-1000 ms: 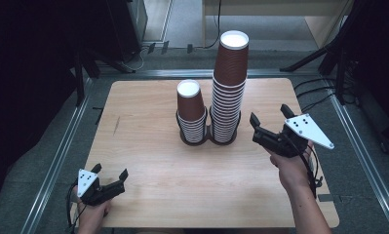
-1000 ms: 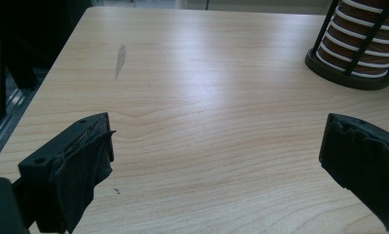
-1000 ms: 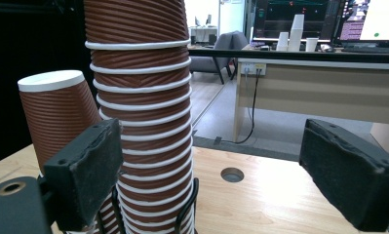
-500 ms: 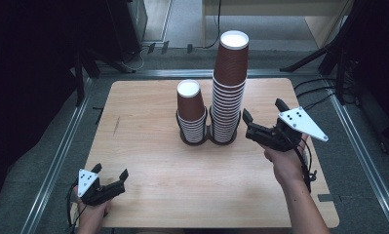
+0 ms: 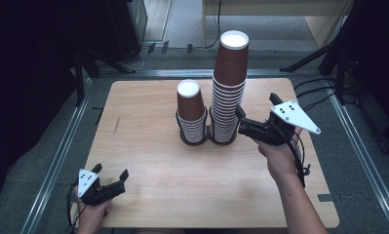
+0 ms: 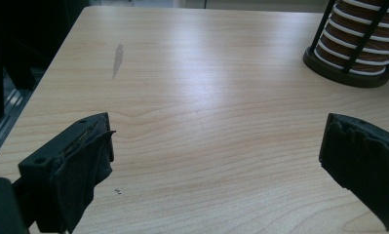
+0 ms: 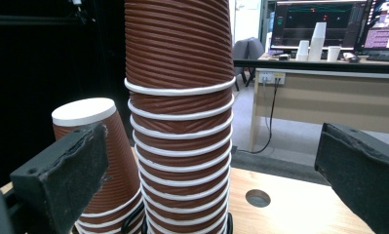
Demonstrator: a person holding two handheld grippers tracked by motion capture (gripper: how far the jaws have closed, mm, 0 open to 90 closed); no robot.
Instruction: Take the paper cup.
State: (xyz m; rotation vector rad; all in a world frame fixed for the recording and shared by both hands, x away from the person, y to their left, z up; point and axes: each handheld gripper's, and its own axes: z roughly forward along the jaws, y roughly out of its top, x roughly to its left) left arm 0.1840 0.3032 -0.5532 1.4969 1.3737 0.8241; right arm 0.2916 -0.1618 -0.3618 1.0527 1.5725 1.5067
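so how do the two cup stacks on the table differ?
The tall stack holds many more cups than the short stack and rises well above it. The tall stack stands straight; the short stack's top cup leans a little. The right tongs, jaws open, are up against the tall stack; the short stack has nothing near it, and the left tongs sit far off at the table's near edge. Both are brown ribbed cups, upside down, in a black wire holder.

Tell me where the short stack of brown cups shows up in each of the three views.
High view: the short stack stands at table centre, left of the tall stack.
Left gripper view: its lower rims sit in the black holder at the top right corner.
Right gripper view: it leans at lower left, behind the left jaw.
Shared landmark: the black holder ringing the stack bases.
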